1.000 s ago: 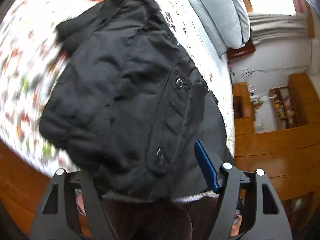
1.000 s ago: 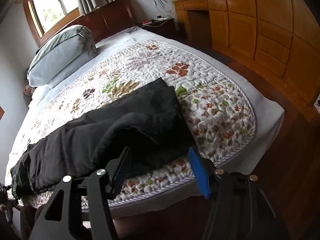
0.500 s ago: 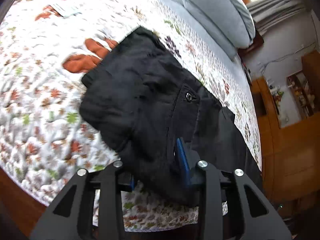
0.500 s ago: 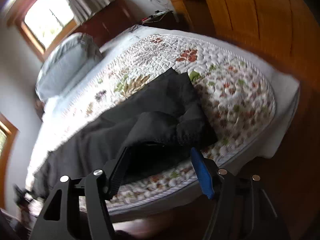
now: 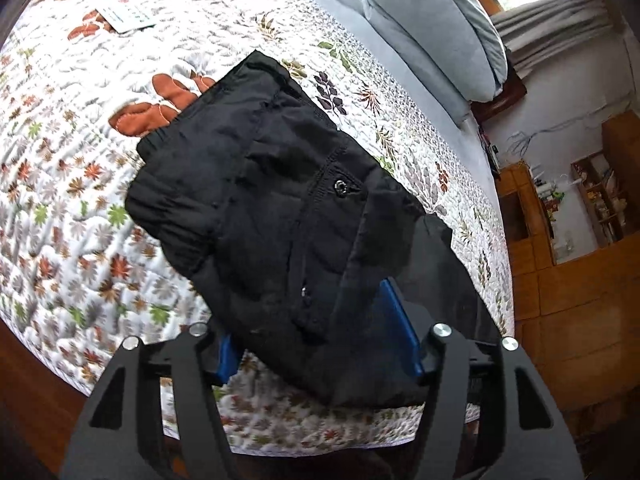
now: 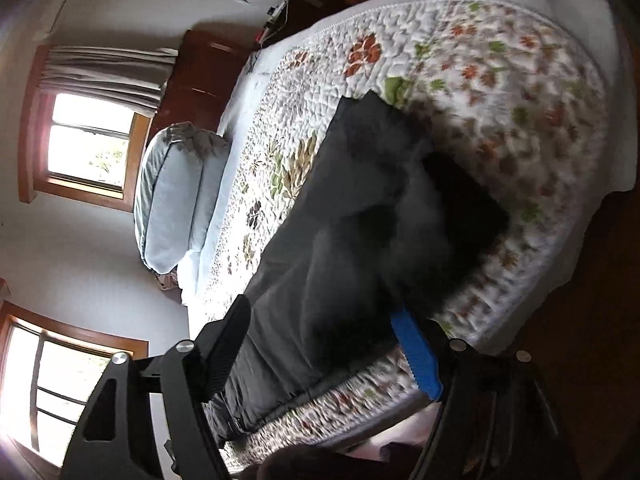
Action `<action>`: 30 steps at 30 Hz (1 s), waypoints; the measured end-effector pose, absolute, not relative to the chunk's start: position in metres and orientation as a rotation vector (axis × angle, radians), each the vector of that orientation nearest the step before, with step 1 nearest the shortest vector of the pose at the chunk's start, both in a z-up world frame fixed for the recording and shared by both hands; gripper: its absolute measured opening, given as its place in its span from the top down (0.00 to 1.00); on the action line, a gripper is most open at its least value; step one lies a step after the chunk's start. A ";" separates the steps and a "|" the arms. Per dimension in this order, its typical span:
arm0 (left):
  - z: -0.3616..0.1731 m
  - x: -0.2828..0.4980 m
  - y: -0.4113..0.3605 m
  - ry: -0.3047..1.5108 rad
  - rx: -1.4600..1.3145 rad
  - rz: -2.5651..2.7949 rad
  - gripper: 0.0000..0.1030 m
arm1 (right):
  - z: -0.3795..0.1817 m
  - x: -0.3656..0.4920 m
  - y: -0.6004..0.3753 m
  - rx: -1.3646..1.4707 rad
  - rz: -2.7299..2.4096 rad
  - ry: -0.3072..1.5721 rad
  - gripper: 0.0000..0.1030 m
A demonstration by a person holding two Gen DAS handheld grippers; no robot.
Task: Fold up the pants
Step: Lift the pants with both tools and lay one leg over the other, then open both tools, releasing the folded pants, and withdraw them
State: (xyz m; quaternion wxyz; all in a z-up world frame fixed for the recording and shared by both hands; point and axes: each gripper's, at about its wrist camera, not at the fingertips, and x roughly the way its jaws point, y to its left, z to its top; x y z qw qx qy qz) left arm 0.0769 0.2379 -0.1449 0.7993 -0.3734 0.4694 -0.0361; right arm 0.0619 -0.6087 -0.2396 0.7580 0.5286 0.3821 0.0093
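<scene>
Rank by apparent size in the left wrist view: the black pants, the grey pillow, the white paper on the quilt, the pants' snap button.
1. black pants
2. grey pillow
3. white paper
4. snap button

The pillow lies farther away, so it looks smaller than it is.

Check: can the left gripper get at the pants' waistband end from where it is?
Probably yes. The left gripper straddles the pants, its jaws opening with fabric between the fingers; nothing covers the waistband.

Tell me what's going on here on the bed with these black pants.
A person is folding black pants on a floral quilt, using handheld tongs in each hand. The left tongs are opening, with the pants' near edge lying between their fingers. The right tongs hover open over the leg end near the bed's edge, gripping nothing. The pants lie bunched, not yet neatly folded.
</scene>
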 end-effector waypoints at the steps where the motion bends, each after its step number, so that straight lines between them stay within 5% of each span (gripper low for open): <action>1: -0.145 0.078 0.238 1.006 -0.813 -0.077 0.39 | -0.238 0.070 -0.609 1.134 0.016 0.842 0.52; 4: -0.148 0.080 0.238 1.008 -0.823 -0.067 0.38 | -0.228 0.099 -0.606 0.999 -0.048 0.925 0.91; 8: -0.158 0.081 0.237 1.029 -0.847 -0.054 0.36 | -0.199 0.132 -0.603 0.945 0.004 0.883 0.95; 12: -0.163 0.082 0.229 1.042 -0.837 -0.051 0.33 | -0.158 0.140 -0.599 0.923 0.125 0.742 0.95; 16: -0.162 0.086 0.228 1.048 -0.834 -0.050 0.31 | -0.194 0.124 -0.604 0.935 0.046 0.879 0.93; 19: -0.162 0.087 0.232 1.050 -0.860 -0.033 0.31 | -0.245 0.101 -0.614 0.974 -0.072 1.033 0.68; 30: -0.141 0.061 0.233 0.981 -0.764 0.022 0.31 | -0.208 0.055 -0.554 0.783 0.052 1.019 0.58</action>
